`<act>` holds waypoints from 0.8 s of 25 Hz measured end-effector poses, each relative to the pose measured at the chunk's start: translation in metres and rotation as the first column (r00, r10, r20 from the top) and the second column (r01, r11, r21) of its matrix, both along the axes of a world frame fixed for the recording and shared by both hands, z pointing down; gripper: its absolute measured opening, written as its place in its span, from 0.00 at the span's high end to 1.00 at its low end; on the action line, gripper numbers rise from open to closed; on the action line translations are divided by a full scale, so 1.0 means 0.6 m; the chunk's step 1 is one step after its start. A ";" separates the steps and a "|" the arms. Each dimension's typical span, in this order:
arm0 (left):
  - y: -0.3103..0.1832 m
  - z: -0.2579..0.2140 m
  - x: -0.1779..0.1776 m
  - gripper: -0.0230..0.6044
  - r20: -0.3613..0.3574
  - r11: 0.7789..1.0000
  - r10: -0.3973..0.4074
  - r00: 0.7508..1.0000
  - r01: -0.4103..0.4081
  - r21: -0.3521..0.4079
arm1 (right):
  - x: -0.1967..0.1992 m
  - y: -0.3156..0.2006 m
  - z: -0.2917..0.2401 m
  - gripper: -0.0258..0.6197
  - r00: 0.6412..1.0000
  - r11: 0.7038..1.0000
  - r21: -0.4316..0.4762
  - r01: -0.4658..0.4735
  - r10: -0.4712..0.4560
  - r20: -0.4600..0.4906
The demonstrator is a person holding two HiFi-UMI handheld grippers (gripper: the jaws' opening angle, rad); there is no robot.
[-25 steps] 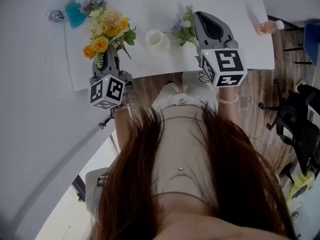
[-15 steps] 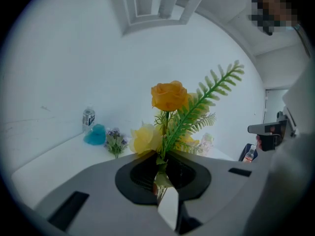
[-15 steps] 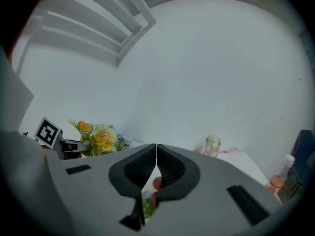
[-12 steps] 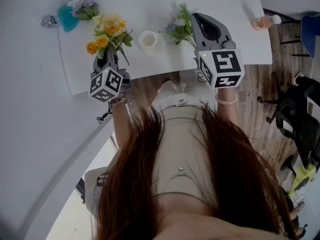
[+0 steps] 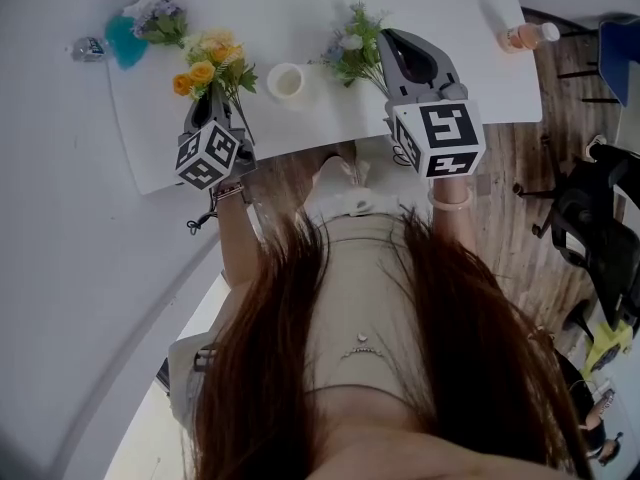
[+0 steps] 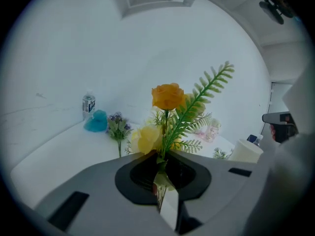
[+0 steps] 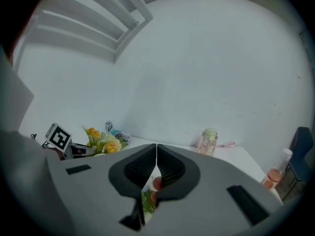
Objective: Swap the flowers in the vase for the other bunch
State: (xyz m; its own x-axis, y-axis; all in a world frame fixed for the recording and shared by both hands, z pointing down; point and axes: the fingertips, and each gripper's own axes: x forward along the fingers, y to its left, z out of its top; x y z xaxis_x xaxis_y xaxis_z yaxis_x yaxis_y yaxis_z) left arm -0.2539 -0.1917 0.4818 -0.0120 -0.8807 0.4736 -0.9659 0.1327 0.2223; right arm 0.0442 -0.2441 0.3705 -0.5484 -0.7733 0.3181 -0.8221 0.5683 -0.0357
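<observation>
lowering: left gripper [image 5: 214, 108] has sunk toward tabletop [image 5: 440, 8], jaws clamped on yellow bunch [image 5: 212, 58] stems. vase [image 5: 287, 81] empty between grippers. right gripper [image 5: 390, 40] jaws pinched on pale bunch [image 5: 350, 50]; likely goes in next.

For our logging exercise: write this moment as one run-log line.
left claw: shut on orange-and-yellow flower bunch | right claw: shut on pale blue-green bunch | white cylindrical vase: empty

Grey left claw [image 5: 213, 96] and right claw [image 5: 385, 36] carry black-and-white marker cubes [image 5: 436, 138].
</observation>
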 end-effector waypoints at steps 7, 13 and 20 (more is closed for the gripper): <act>-0.016 0.057 -0.003 0.90 -0.003 0.996 0.010 1.000 -0.011 -0.093 | 0.012 -0.005 0.011 0.92 1.000 1.000 -0.019 -0.016 0.016 -0.007; -0.024 0.088 -0.005 0.90 -0.012 0.990 0.017 1.000 -0.019 -0.139 | 0.012 -0.007 0.015 0.92 1.000 0.999 -0.024 -0.020 0.020 -0.007; -0.028 0.108 0.002 0.90 -0.029 0.985 0.035 0.999 -0.039 -0.167 | 0.014 -0.003 0.018 0.92 1.000 0.999 -0.028 -0.024 0.024 -0.006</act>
